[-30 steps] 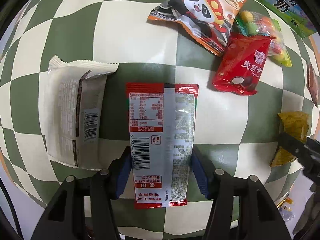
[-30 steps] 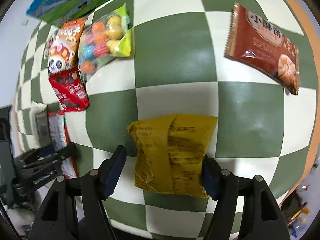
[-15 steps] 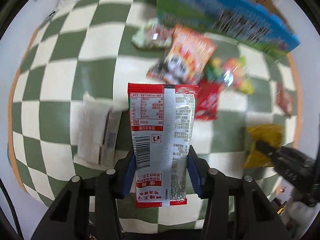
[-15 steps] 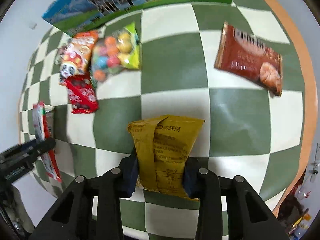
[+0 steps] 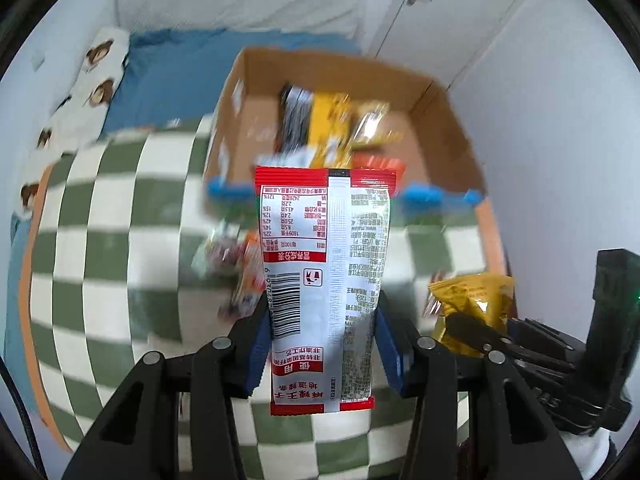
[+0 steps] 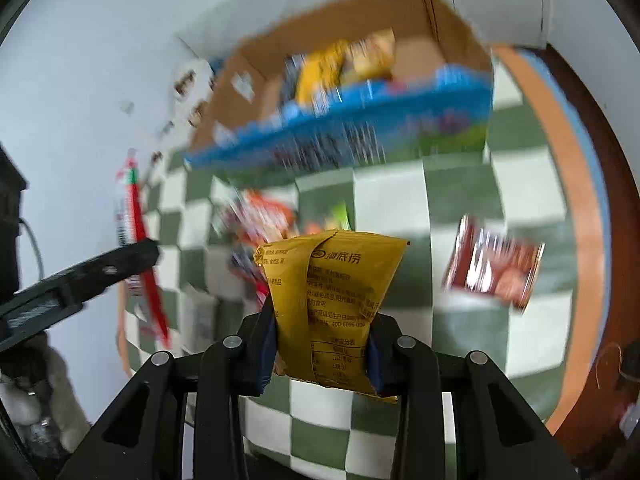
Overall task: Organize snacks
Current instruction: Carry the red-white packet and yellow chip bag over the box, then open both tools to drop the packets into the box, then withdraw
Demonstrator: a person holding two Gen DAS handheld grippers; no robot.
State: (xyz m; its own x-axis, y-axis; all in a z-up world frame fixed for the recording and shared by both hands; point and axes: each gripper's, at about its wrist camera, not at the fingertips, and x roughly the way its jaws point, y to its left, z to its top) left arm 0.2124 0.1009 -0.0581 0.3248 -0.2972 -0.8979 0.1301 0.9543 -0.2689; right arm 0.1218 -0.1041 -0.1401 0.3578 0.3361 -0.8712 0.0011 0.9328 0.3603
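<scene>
Above the checkered table (image 5: 100, 280), two grippers each clamp one packet: left gripper (image 5: 322, 344) a red-and-silver packet (image 5: 324, 280), right gripper (image 6: 322, 350) a yellow packet (image 6: 328, 296).

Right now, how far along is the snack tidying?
Partly done: several packets already lie in the cardboard box. In hand: the left gripper clamps a red-and-white packet, the right gripper a yellow packet. Left: the brown packet and others on the checkered cloth.
</scene>
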